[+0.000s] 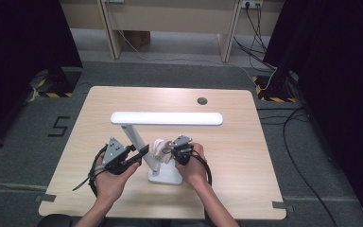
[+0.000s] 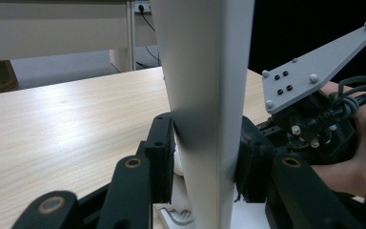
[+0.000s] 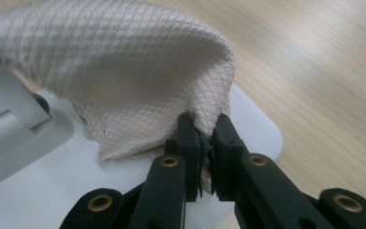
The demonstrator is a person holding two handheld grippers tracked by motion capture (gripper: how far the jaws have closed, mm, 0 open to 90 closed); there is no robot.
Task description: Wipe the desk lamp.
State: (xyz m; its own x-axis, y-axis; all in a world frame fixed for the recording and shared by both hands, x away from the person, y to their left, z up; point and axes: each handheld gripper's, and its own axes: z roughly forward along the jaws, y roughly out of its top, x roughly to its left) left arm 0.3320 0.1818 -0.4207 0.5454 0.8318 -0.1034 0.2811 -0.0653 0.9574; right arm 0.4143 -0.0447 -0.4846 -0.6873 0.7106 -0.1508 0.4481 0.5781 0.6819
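A white desk lamp stands mid-table, with a flat base [image 1: 165, 176], a slanted stem [image 1: 136, 141] and a long horizontal head [image 1: 166, 118]. My left gripper [image 1: 142, 152] is shut on the stem; in the left gripper view both pads press the stem [image 2: 205, 95] from either side. My right gripper [image 1: 169, 150] is shut on a beige diamond-weave cloth [image 3: 119, 62], pinching a fold of it just above the lamp base [image 3: 38, 191]. In the high view the cloth [image 1: 159, 147] sits bunched over the base beside the stem's foot.
The wooden table [image 1: 246, 142] has a round cable grommet [image 1: 202, 100] at the back. Black curtains flank the floor on both sides, with cables trailing at the right. A pale desk frame [image 1: 170, 19] stands behind the table.
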